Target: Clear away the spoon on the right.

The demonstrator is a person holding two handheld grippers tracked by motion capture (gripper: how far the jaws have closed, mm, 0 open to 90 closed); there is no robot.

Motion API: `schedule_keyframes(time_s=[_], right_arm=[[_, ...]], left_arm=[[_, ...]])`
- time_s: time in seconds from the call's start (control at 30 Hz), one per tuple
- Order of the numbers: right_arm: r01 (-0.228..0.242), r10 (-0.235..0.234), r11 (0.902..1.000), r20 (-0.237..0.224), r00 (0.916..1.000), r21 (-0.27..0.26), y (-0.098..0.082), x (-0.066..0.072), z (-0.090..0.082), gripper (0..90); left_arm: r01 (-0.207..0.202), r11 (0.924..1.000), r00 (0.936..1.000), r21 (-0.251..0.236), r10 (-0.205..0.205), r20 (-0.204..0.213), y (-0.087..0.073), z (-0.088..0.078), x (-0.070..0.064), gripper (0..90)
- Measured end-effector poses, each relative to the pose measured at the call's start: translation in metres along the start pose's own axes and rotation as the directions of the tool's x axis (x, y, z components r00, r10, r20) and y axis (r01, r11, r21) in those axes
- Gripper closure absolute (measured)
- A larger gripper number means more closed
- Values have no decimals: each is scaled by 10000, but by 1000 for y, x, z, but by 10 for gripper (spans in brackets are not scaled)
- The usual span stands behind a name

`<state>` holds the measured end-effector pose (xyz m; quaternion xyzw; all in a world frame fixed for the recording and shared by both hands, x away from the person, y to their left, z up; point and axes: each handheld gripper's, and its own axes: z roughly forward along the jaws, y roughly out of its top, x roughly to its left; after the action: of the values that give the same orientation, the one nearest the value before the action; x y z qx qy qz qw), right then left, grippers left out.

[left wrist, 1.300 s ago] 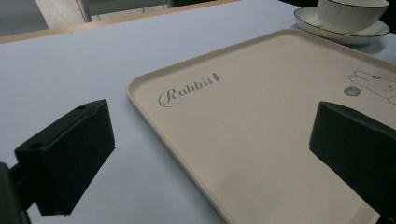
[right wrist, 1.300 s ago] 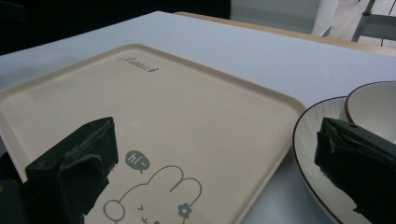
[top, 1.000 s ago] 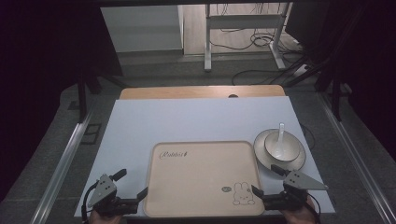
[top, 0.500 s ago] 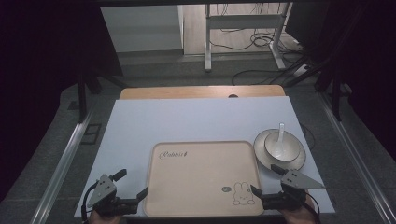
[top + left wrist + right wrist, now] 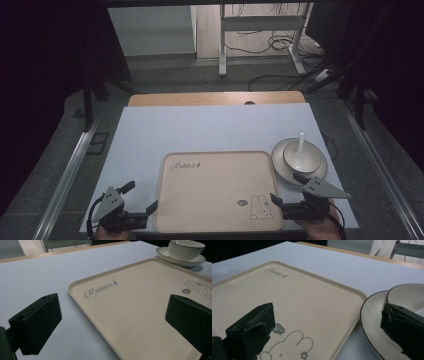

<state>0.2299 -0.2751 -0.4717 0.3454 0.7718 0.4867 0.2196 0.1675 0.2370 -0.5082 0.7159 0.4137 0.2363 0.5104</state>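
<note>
A beige rectangular plastic tray (image 5: 217, 192) lies at lower centre, likely awaiting loading. The left gripper (image 5: 135, 207) and right gripper (image 5: 285, 197), jaws apart and empty, flank its near corners.

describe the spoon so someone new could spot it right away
Start at the beige tray on the white table. Just off its far right corner a white bowl sits on a saucer. The spoon is the slim white piece standing up from that bowl.

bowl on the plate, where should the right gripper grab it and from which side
Probably the bowl by its near rim, coming from above with the right gripper, one jaw inside and one outside. Its wall stands up above the plate, and the spoon leans on the far side, leaving the near rim free.
</note>
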Motion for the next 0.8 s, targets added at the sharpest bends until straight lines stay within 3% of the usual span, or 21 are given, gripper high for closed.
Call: schedule_keyframes(time_s=[0.4, 0.8], right_arm=[[-265, 263, 9993, 70, 9996, 266, 6, -5, 1, 4], [-171, 129, 9978, 642, 9979, 644, 15, -18, 2, 87]], left_arm=[[70, 10000, 10000, -19, -70, 2, 0, 0, 1, 3], [107, 9999, 9999, -45, -107, -33, -1, 0, 2, 3]])
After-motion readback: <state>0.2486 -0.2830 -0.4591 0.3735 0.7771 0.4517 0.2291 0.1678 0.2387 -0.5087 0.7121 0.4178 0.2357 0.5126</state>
